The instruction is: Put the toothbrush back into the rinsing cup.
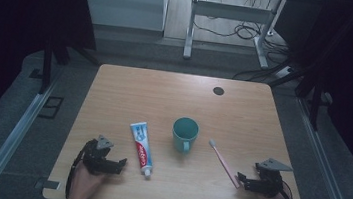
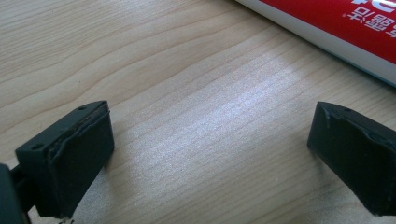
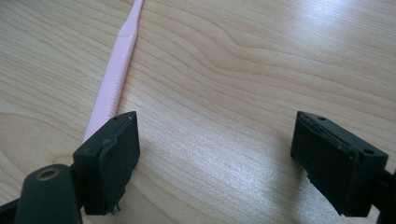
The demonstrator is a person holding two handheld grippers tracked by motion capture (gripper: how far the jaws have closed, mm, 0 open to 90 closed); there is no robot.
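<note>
Nearest us, our left gripper is resting on the wooden table at its near left edge, jaws standing wide apart over bare wood. Just to its right, the toothpaste tube is lying flat, cap toward us, not touching the jaws. Our right gripper is sitting at the near right, jaws also spread with nothing between them. We are seeing the pink toothbrush lying just left of it, handle end beside one jaw, bristles pointing far-left toward the teal mug.
</note>
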